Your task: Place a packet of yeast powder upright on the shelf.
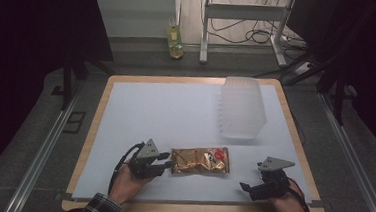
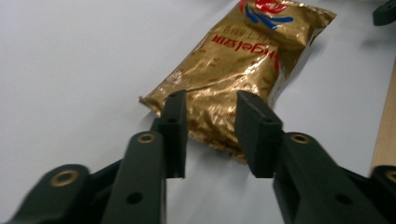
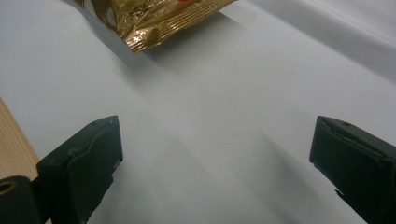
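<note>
Gold snack bag lay flat on the white table, near its front edge. Left gripper sat at the bag's left end, jaws part-spread, straddling the crimped edge, not yet pinching. Right gripper was well right of the bag, jaws spread wide, empty. Likely the grasp step; next move would need the left jaws closing squarely on the foil.

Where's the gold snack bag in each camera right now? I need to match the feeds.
High view: gold snack bag lies near the front edge, beside the left gripper.
Left gripper view: upper centre, just past the jaws.
Right gripper view: top left, crimped end.
Shared landmark: pale blue mat.
</note>
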Tool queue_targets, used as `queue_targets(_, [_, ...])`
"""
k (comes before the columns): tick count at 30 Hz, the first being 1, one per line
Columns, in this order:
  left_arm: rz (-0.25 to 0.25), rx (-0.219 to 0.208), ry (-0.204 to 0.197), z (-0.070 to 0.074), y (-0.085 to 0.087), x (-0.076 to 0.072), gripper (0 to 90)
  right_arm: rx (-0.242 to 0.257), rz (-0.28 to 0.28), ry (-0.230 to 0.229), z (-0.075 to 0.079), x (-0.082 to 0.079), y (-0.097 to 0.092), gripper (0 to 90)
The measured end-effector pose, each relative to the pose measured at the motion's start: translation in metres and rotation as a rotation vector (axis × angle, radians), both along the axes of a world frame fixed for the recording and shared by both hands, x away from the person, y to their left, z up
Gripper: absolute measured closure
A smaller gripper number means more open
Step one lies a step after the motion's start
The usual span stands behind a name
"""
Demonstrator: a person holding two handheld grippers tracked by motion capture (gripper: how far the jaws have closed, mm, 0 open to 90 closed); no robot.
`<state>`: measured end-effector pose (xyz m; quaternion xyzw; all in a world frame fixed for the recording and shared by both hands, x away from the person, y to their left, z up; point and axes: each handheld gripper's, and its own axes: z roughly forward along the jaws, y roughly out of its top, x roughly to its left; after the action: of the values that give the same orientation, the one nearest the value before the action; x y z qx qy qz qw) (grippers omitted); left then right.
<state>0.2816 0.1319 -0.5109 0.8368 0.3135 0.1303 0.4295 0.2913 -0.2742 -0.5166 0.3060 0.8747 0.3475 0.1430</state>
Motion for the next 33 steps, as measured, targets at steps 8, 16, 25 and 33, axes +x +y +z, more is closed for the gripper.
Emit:
queue_targets(8, [-0.040,0.005,0.000,-0.002,-0.016,0.010,88.7,0.002,-0.003,0.000,0.000,0.000,0.000,3.1])
queue_targets(16, [-0.042,-0.014,0.012,-0.007,-0.025,0.020,89.7,-0.011,0.006,0.003,-0.001,0.000,0.002,3.1])
queue_targets(25, [-0.015,0.002,0.025,-0.020,-0.032,0.025,89.8,-0.018,0.002,0.005,-0.001,0.000,0.002,3.3])
queue_targets(33, [0.000,0.026,0.002,-0.024,-0.032,0.019,90.0,-0.034,-0.007,0.000,0.000,-0.001,0.002,3.5])
